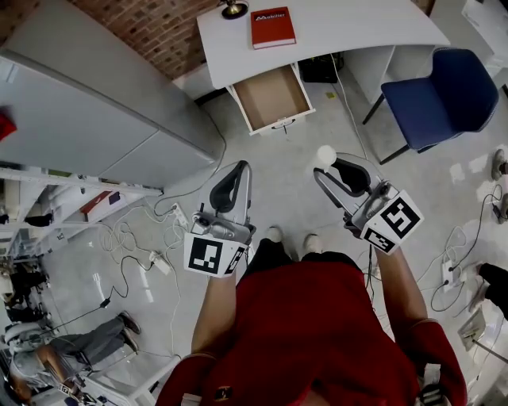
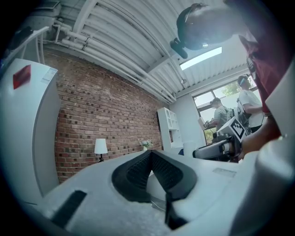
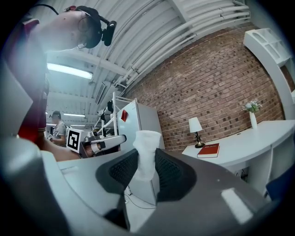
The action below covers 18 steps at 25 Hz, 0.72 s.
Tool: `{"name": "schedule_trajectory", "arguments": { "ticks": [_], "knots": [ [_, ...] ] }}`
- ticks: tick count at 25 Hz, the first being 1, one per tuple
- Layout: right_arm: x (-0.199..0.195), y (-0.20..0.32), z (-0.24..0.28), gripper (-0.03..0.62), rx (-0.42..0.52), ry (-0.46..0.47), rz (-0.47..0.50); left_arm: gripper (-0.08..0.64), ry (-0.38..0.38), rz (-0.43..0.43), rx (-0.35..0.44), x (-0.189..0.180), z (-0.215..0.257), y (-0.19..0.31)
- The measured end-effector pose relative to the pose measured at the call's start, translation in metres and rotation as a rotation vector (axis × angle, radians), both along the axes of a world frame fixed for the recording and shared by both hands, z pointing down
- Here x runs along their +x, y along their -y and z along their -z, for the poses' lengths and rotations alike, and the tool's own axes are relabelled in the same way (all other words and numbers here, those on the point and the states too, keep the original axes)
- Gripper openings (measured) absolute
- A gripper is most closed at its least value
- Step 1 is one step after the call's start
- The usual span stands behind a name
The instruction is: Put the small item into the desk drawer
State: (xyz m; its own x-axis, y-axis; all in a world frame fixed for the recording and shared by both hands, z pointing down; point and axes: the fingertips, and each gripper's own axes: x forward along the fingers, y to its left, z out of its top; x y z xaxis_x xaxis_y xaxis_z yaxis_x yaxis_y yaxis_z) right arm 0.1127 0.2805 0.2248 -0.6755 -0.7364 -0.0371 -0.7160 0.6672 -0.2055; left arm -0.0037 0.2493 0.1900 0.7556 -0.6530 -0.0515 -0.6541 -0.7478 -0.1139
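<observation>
Two steps remained, I judged: right gripper [image 1: 328, 165], clamped on item [image 3: 146, 152], must reach the drawer [image 1: 272, 97]; left gripper [image 2: 150, 155] jaws were together.

Bright ceiling strip lights [image 3: 69, 70] give even light; fisheye edges blur and darken.

The white curved table [image 1: 357, 24] carries a red book [image 1: 272, 27] lying flat and a lamp [image 1: 233, 9] just beside it, its drawer [image 1: 272, 97] pulled open.
</observation>
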Motion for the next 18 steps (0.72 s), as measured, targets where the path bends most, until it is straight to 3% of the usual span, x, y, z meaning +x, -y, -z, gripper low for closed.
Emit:
{"name": "schedule_trajectory", "arguments": {
  "ticks": [12,18],
  "knots": [
    [-0.010,0.055,-0.015,0.132,-0.028,-0.015,0.034,-0.002,-0.003,0.041,-0.022,-0.011,-0.016,0.054],
    [-0.032,0.121,-0.021,0.132,-0.057,-0.071,0.053,-0.002,-0.028,0.048,-0.030,-0.030,-0.029,0.123]
  ]
}}
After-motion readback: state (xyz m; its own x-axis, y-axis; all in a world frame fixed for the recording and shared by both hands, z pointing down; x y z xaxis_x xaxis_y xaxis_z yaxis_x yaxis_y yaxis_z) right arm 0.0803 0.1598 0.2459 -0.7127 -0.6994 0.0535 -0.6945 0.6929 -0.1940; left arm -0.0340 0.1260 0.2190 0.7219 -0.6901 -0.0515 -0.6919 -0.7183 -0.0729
